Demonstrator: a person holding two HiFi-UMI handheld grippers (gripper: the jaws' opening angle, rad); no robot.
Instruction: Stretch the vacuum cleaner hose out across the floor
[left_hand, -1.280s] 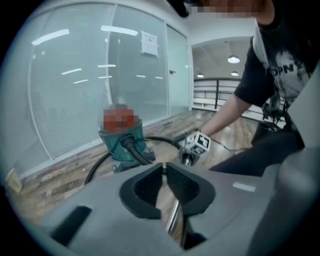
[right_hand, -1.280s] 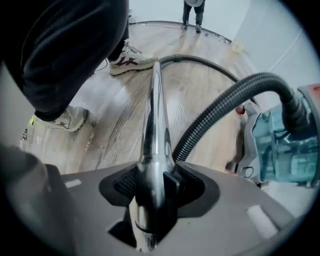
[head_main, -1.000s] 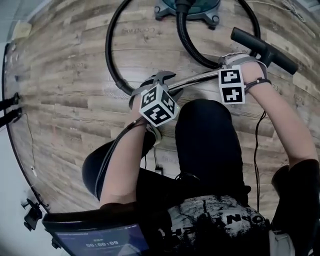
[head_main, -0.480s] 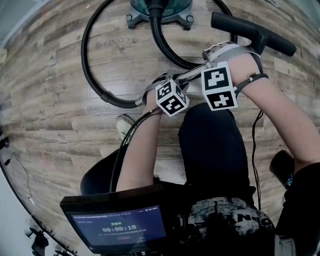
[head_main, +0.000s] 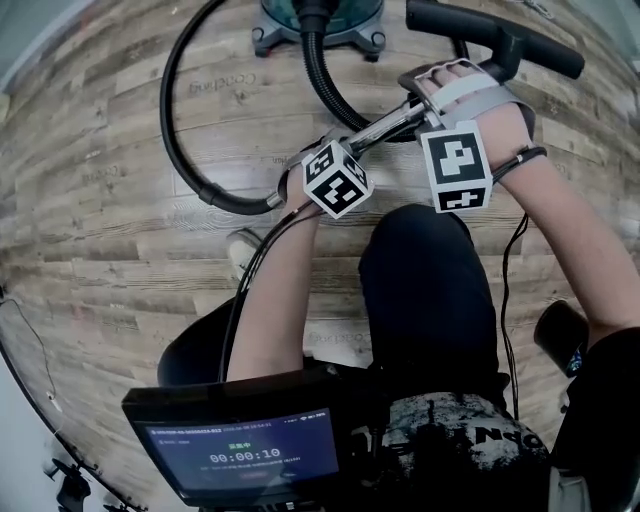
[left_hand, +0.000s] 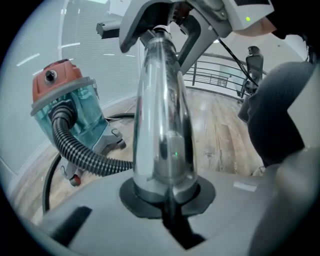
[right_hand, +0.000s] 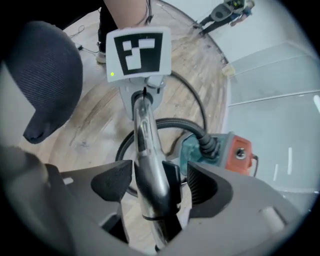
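The wooden floor (head_main: 100, 230) fills the head view. The vacuum cleaner (head_main: 320, 15) stands at the top edge. Its black hose (head_main: 322, 80) lies in loops on the floor at the upper left, not stretched out. A shiny metal tube (head_main: 385, 127) runs between both claws. The left claw (left_hand: 167, 197) has just closed on the tube. The right claw (right_hand: 150, 185) has just opened wide, with the tube between its jaws.
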